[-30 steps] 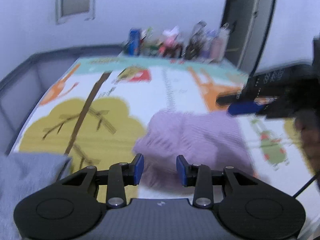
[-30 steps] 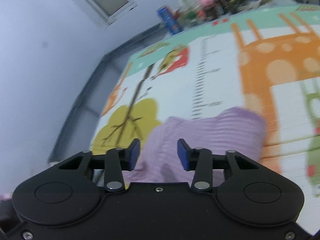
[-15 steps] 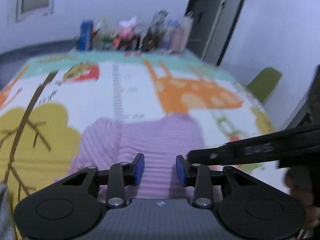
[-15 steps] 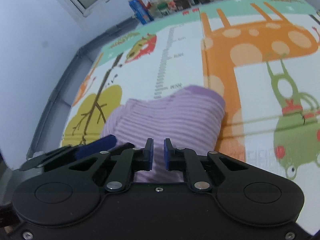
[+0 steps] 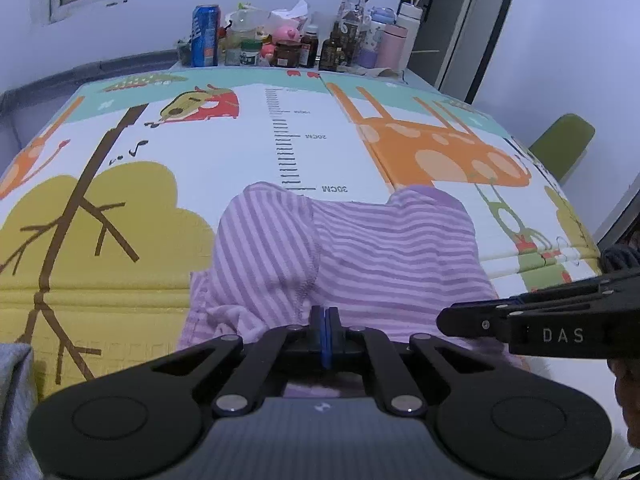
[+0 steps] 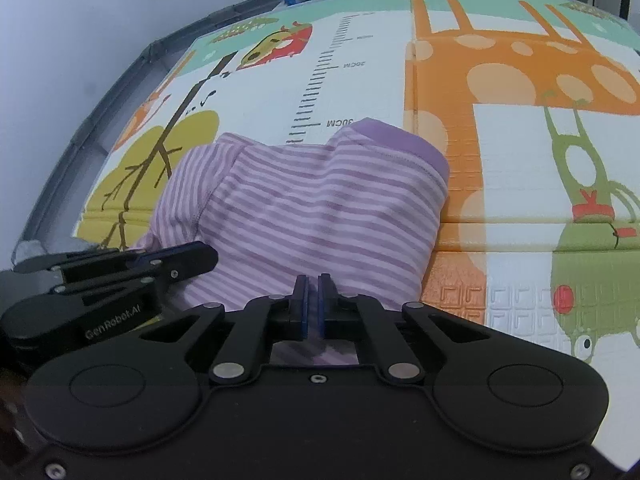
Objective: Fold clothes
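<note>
- The left gripper [image 5: 325, 334] and right gripper [image 6: 313, 307] sat side by side at the near edge of the purple striped garment [image 5: 360, 248], likely so that edge could be carried over as one straight fold.
- Both pairs of jaws were closed on that near hem; how much cloth the right pair pinched was hard to see.
- The garment lay bunched on the play mat [image 5: 120, 216] covering the surface, near its front middle: pale purple and white stripes, a solid purple cuff [image 6: 404, 142] at the far right, a rounded sleeve-like lobe at the left.
- A grey cloth [image 5: 14, 400] lay at the left edge.
</note>
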Available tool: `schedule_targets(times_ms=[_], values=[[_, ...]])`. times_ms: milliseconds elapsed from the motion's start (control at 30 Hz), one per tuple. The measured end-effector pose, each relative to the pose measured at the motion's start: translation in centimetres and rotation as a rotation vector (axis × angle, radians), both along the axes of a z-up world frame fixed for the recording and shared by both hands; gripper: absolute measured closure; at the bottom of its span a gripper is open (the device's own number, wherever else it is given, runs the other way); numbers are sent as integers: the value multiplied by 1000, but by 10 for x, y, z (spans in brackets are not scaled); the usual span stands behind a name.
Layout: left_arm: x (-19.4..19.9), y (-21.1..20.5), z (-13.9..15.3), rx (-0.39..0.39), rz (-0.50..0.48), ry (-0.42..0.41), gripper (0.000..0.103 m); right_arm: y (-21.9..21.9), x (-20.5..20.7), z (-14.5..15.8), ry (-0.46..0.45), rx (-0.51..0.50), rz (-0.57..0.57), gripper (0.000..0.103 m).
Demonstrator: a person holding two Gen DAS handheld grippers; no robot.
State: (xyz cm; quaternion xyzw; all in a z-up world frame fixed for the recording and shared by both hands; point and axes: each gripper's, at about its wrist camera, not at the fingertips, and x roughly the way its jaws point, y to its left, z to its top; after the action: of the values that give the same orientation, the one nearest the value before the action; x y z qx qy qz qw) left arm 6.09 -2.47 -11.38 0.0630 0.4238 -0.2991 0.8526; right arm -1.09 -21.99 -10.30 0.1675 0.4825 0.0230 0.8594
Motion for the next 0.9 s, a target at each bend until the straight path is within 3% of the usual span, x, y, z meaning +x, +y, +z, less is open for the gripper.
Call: schedule_targets(times_ms=[133, 333, 533, 733, 900], values=[[0, -3, 4, 19, -18, -1, 100, -3, -1, -1, -9, 8, 4, 102], [-13, -13, 30, 69, -85, -76, 94, -13, -10, 17, -44, 59, -35, 98], [-24, -3, 46, -118, -131, 16, 91, -23, -25, 37, -67, 153, -36, 98], [-37, -7, 34, -157, -224, 76, 88, -33, -34, 27, -20, 209, -60, 98], [-37, -14, 12, -126, -211, 118, 87, -29, -34, 18, 4, 191, -59, 100]])
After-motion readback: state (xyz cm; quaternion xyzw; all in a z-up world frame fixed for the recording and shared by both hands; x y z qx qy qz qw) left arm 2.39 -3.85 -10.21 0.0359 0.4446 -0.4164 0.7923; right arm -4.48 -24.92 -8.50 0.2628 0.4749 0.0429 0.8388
